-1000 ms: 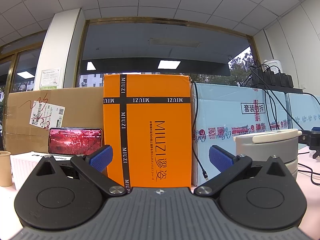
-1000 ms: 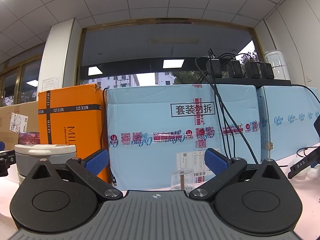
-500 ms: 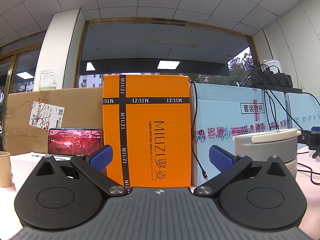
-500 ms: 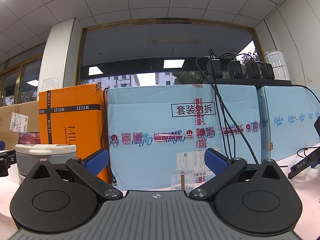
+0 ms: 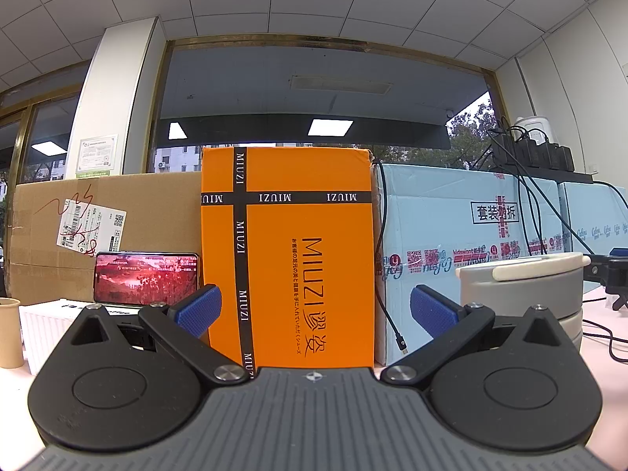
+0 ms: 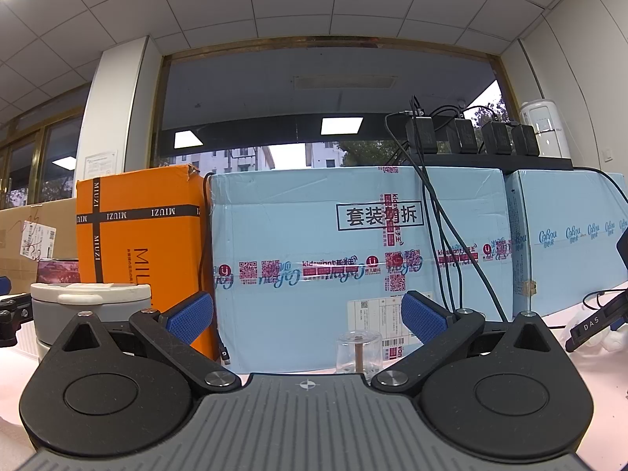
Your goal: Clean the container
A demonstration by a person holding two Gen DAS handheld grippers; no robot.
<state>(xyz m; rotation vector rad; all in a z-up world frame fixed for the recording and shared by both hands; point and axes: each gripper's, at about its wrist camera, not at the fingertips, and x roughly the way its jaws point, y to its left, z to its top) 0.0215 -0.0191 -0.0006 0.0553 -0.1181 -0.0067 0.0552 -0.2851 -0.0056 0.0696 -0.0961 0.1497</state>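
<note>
**One grey container on the table between two spread, empty grippers**

1. Container. One grey round container (image 5: 522, 294) with a cream lid stands upright on the pale pink table (image 5: 604, 357). In the left wrist view it sits at the right, beyond the right fingertip; in the right wrist view it (image 6: 90, 304) sits at the far left, behind the left finger linkage. It appears to rest on a lighter round base.

2. Grippers. Two are in use. The left gripper (image 5: 314, 310) has its blue-padded fingers spread wide with nothing between them. The right gripper (image 6: 306, 316) is likewise spread and holds nothing. Neither touches the container.

3. Items close by. One small clear glass (image 6: 359, 353) with a thin brown stick inside stands on the table ahead of the right gripper, partly hidden by the gripper body. One phone (image 5: 147, 278) with a lit reddish screen leans against the brown box, resting on a white box (image 5: 43, 325). One paper cup (image 5: 8, 331) stands at the left edge.

4. Backdrop. Four cartons line the rear of the table: one brown cardboard box (image 5: 157, 216), one orange MIUZI box (image 5: 290, 259), and two light blue boxes (image 6: 353, 259) (image 6: 569, 235). Four black chargers (image 6: 467, 135) sit on a black tray on top of the blue boxes; their cables (image 6: 451, 243) hang down the front of the nearer blue box. One loose cable end (image 5: 402, 343) dangles between the orange and blue boxes.
</note>
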